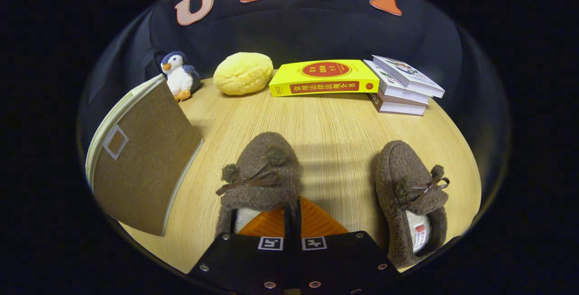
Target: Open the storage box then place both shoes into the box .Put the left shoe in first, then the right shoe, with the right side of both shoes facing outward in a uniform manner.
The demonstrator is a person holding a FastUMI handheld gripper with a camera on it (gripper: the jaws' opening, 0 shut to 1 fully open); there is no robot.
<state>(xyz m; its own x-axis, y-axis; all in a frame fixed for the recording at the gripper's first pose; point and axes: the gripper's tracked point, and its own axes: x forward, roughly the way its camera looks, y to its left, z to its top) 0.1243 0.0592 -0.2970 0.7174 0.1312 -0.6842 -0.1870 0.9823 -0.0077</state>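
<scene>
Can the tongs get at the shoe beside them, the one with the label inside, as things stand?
Probably yes: the tongs, closed at the nearer shoe's opening, have only bare table between them and the labelled shoe.

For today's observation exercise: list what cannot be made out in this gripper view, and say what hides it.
- Near shoe: its heel and opening, covered by the fingers, which look closed at its heel.
- Storage box: its inside, behind its closed front flap.
- Far shoe: insole label too small.
- Stacked books: titles too small.
</scene>
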